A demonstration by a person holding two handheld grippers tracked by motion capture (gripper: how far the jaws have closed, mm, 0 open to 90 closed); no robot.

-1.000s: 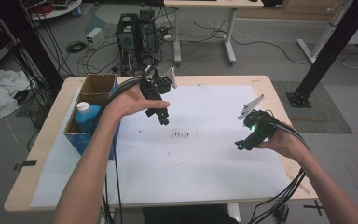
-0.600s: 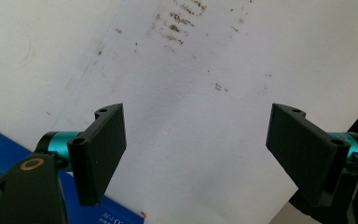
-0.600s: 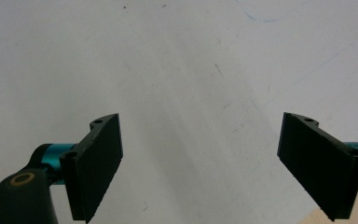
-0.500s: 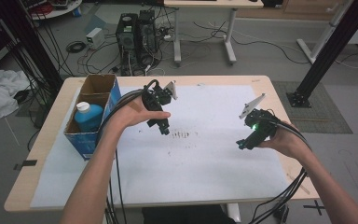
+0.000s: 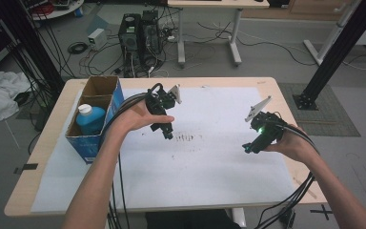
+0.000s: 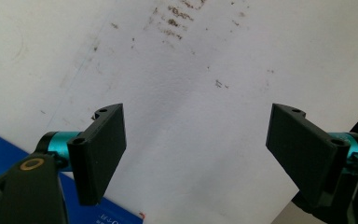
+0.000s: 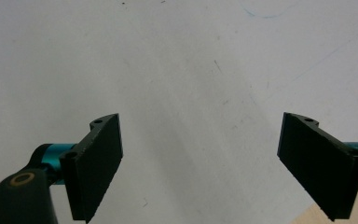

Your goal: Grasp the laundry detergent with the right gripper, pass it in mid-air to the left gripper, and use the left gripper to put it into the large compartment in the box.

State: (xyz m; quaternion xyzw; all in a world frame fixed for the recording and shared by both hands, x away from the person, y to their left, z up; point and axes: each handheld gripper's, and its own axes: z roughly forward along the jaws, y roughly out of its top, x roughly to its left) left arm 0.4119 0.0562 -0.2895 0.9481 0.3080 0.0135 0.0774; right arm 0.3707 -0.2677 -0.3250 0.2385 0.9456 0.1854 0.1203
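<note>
- High view: a light wooden desk (image 5: 38, 157) carries a white sheet (image 5: 209, 167) that covers nearly all of its top, leaving bare wood along the left and right edges.
- A patch of dark smudges (image 5: 183, 138) marks the sheet near its middle.
- At the desk's left edge stands an open blue cardboard box (image 5: 93, 125) with a blue bottle (image 5: 89, 119), white-capped, upright in its near compartment.
- The left gripper (image 5: 167, 135) hangs over the sheet with its tip just beside the smudges, between the box and the middle; nothing is in its jaws.
- The right gripper (image 5: 249, 148) is held low over the sheet toward the right edge, well apart from the left one.
- Beyond the far edge the grey floor holds computer towers (image 5: 140, 31), loose cables, a second table's legs and a black frame post at right; white cloth lies at far left.
- Left gripper view: the jaws stand wide apart and empty above the white sheet, smudges ahead, the box's blue wall at lower left.
- Right gripper view: the jaws stand wide apart and empty over plain sheet, bare wood at the lower right corner.
</note>
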